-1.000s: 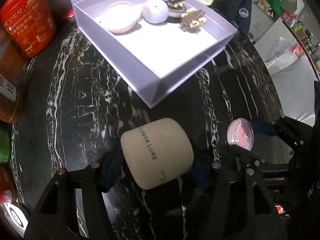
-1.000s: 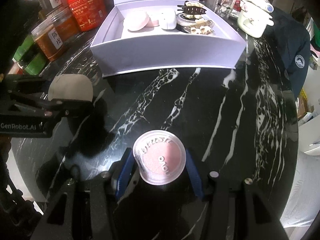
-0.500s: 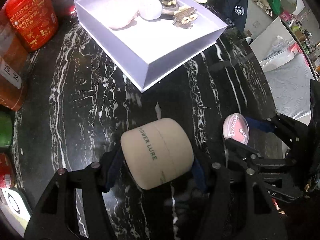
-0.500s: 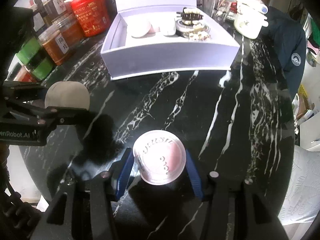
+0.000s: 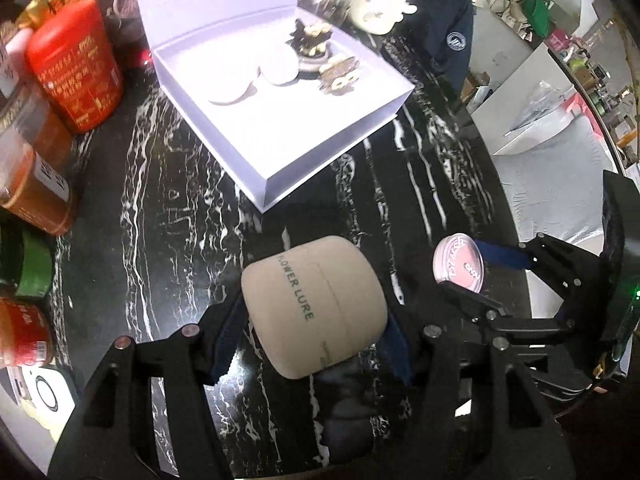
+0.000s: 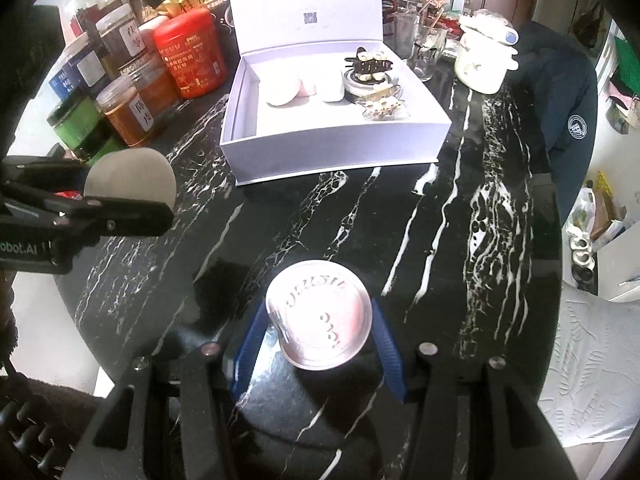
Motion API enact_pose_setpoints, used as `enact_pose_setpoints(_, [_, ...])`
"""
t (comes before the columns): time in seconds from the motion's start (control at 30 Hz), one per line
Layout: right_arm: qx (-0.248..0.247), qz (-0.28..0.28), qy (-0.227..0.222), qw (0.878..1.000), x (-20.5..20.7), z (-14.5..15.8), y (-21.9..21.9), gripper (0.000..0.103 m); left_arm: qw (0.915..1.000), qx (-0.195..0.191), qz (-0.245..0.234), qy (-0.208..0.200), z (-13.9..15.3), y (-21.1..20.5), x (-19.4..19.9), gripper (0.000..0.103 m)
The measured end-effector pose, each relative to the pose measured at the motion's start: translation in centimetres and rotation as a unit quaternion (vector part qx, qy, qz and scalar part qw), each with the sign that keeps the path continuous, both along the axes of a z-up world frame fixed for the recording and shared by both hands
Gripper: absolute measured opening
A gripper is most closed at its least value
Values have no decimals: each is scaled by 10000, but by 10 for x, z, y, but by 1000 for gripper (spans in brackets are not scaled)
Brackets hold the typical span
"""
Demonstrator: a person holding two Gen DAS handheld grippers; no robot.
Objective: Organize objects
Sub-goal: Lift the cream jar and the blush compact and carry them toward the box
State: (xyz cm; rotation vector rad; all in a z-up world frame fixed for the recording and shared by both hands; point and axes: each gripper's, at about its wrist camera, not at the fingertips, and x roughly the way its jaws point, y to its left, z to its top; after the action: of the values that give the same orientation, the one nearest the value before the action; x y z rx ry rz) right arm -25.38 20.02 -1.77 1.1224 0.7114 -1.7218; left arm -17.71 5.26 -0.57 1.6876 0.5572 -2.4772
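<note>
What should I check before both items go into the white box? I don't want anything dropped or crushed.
1. Left gripper jaws clamp the cream jar: ok.
2. Right gripper jaws clamp the pink blush compact: ok.
3. White box lid open: ok.
4. Bare floor in the box's near half: ok.
5. Both items lifted off the marble table: ok.
6. Grip firmness: cannot tell.

A rounded cream jar [image 5: 314,308] printed "FLOWER LURE" lies tilted on its side, clamped between blue pads above the black marble table [image 6: 400,208], a round pink blush compact [image 6: 320,322] with a clear lid is gripped likewise beside it, and the open white box [image 6: 332,152] sits beyond, holding puffs and hair clips.
</note>
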Motion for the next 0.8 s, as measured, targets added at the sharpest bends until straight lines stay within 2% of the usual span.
enact_pose_setpoints(0.8, [-222, 71, 240, 9994, -7, 50, -23, 54, 9990, -213, -272, 297, 54, -6, -16, 60])
